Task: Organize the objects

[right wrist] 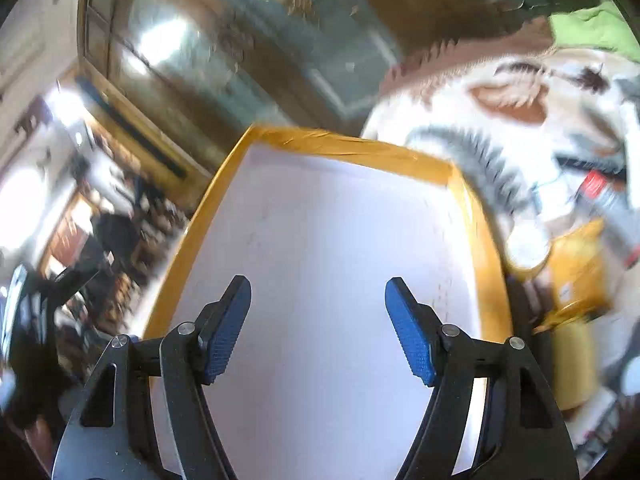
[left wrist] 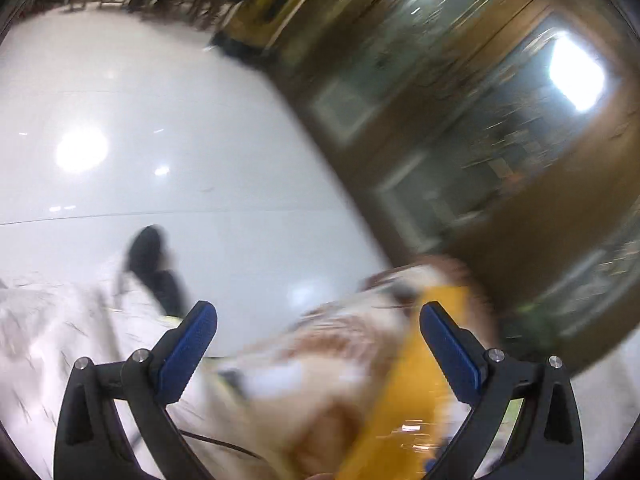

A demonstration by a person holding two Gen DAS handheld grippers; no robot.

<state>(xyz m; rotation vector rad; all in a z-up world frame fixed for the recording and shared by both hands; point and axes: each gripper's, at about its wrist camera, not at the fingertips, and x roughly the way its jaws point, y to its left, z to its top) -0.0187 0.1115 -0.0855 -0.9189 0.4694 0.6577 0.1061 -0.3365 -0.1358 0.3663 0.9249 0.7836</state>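
In the right wrist view a flat white panel [right wrist: 320,240] edged with yellow tape [right wrist: 352,146] fills the middle. My right gripper [right wrist: 318,304] hovers over it, open, with nothing between its blue pads [right wrist: 226,330]. Beside the panel, on a brown and white patterned blanket [right wrist: 520,92], lie a yellow packet [right wrist: 576,272], a white round lid [right wrist: 528,244] and a red and black item [right wrist: 600,188]. The left wrist view is blurred. There my left gripper [left wrist: 320,320] is open above the same blanket [left wrist: 340,340], with a yellow strip [left wrist: 404,408] close to its right finger [left wrist: 448,352].
A wooden cabinet with glass doors [left wrist: 460,140] stands past the blanket and also shows as the cabinet [right wrist: 240,40] in the right view. A glossy white floor [left wrist: 160,140] spreads to the left, with a dark object [left wrist: 152,264] on it. A green cloth [right wrist: 592,28] lies at the top right.
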